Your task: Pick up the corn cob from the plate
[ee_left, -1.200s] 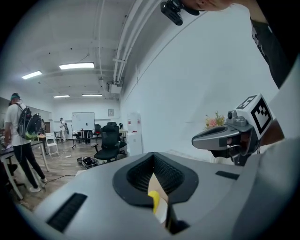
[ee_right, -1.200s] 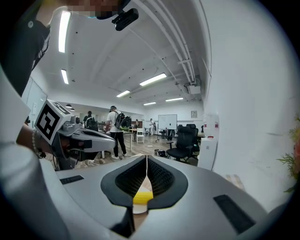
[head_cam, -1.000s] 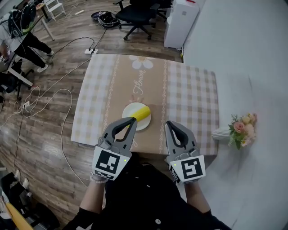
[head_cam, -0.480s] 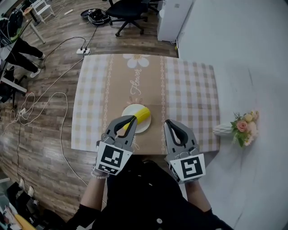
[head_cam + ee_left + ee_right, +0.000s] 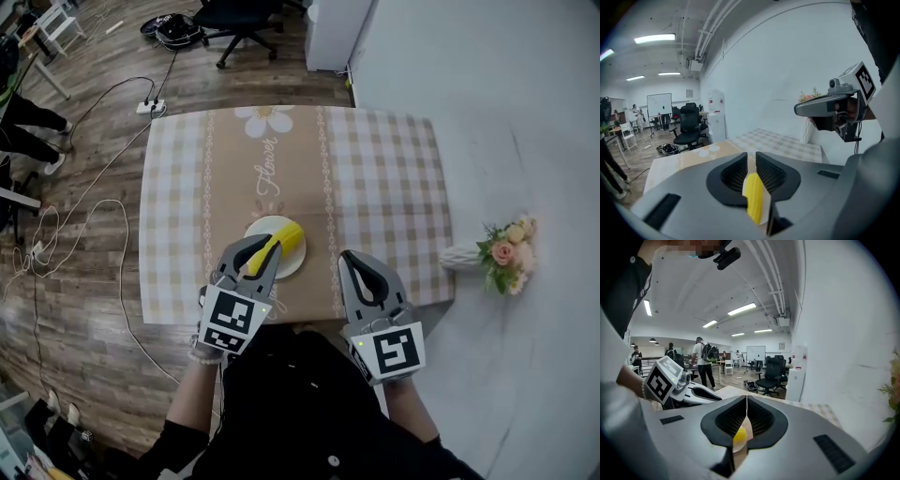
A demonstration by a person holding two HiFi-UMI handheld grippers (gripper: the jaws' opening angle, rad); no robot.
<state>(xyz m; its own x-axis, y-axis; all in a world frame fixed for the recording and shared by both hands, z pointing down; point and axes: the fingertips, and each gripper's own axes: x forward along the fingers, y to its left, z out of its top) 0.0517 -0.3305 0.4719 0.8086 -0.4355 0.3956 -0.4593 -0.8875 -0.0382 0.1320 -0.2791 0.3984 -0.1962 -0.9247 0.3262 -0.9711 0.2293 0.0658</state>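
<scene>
**Checked tablecloth (image 5: 375,187), corn not yet lifted**

Opening at left gripper (image 5: 270,246): narrow slit between the ribbed pads, nothing pressed. Hanging over near side of white plate (image 5: 255,228), tips just at near end of yellow corn cob (image 5: 287,236). Showing through the slit in left gripper view, that same cob. Lying slantwise on plate, far end reaching plate's right rim, on cloth's brown middle band. Held alongside to the right, right gripper (image 5: 348,255): jaws pressed together, nothing between them, above cloth's near edge, apart from plate. Farther out: flower vase (image 5: 497,258) past table's right edge, cables (image 5: 56,225) on wooden floor to the left, office chair (image 5: 234,11) beyond far end.
</scene>
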